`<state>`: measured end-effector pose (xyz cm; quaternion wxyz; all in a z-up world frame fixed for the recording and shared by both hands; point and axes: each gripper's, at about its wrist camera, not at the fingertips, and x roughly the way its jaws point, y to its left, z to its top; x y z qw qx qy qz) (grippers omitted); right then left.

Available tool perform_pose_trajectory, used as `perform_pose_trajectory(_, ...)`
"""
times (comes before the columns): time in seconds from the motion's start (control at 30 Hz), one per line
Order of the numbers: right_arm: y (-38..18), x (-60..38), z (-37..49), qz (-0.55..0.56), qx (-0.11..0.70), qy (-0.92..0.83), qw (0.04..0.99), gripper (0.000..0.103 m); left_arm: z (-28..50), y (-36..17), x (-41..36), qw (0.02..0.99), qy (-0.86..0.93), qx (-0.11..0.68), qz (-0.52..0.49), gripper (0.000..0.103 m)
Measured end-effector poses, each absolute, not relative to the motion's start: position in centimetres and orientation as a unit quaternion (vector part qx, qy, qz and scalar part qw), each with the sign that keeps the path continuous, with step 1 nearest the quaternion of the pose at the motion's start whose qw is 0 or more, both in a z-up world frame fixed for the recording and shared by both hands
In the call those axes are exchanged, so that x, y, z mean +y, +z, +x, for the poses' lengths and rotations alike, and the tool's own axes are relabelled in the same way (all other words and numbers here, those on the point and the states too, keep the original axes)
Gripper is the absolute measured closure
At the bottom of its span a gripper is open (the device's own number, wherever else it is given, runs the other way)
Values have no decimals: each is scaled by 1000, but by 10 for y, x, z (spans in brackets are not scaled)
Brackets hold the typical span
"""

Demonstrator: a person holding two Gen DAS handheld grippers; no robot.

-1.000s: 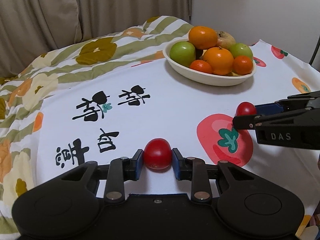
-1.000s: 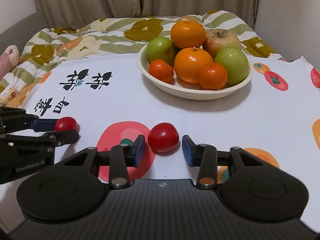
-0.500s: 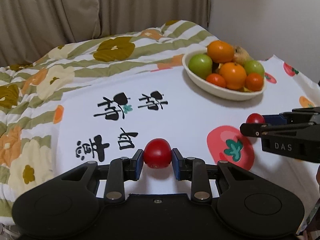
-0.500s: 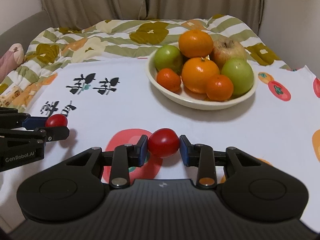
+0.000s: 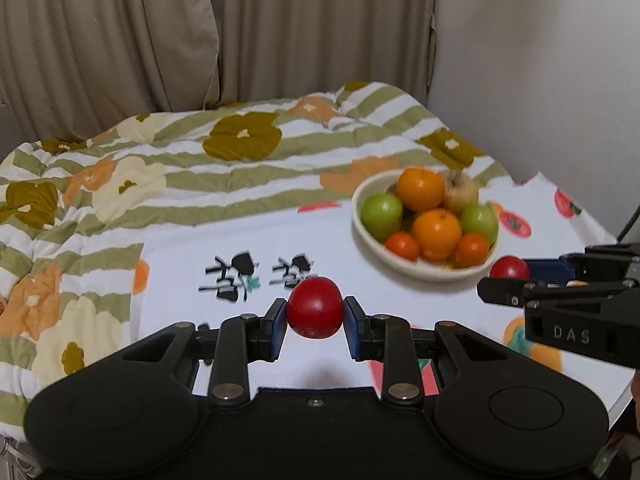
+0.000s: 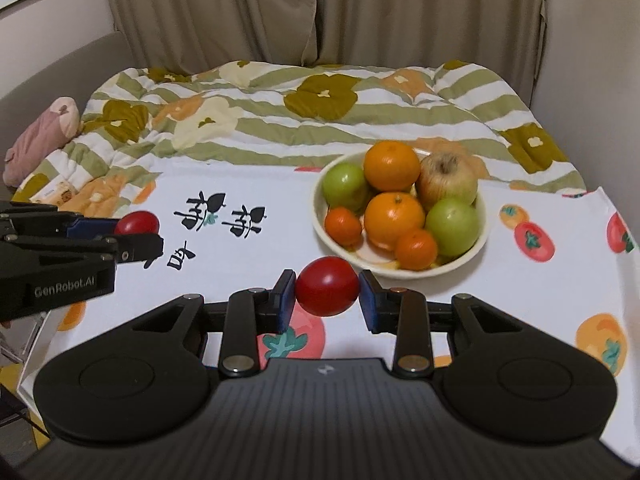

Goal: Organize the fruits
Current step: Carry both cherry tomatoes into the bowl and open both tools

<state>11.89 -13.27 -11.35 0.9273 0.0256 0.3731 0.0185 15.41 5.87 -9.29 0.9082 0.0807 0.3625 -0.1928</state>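
- Fruits are the job, and most sit piled in the cream bowl (image 6: 400, 272) on the white printed cloth (image 6: 520, 300): two large oranges, two small ones, two green apples and one yellowish apple.
- Two red tomatoes are outside the bowl, one in each claw, both held clear above the cloth.
- The left gripper (image 5: 315, 314) is clamped on the left tomato (image 5: 315, 307), its blue pads pressing the fruit from either side; in this view it hangs over the black lettering printed on the cloth, well short of the bowl.
- The right gripper (image 6: 327, 293) is clamped on the right tomato (image 6: 327, 286) in the same way, and that fruit hangs just in front of the bowl's near rim.
- Judged from this, the task looks close to its end: no loose fruit is visible on the cloth, and what remains is to carry both tomatoes to the bowl and release them.
- The heap leaves little bare room, so each tomato would probably have to go in a gap near the rim, where it could roll.
- Both tomatoes are smooth, glossy, deep red and roundish; the left one shows a small pale ring on its underside. Neither looks dented by the pads.
- Behind the cloth lies a striped, flowered quilt (image 6: 280, 120), with beige curtains (image 6: 320, 8) beyond.
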Motion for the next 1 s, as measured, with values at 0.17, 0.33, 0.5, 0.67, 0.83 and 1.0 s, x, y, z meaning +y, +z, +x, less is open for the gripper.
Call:
perform_pose_trajectory(0.17,-94,-161,122,17,371,36,928,54,156,-70,32,915,-180,353,72,70)
perform_pose_trajectory(0.33,-79,-195,136,9,363,50,930,54,166,-58,1,919,-173,348,66,70)
perform_pose_trajectory(0.5,-75,-229,158,4,358,61,932,54,179,-58,-29,919,-165,351,69,70)
perform_pose_trajectory(0.67,-84,-256,180,7,364,72,929,54,196,-72,-54,914,-155,368,73,70)
perform_pose_trajectory(0.83,-97,-275,195,11,374,88,923,54,214,-90,-76,908,-143,386,76,70)
perform_pose_trajectory(1.0,-109,-285,206,12,383,104,918,54,233,-107,-93,903,-129,401,86,70)
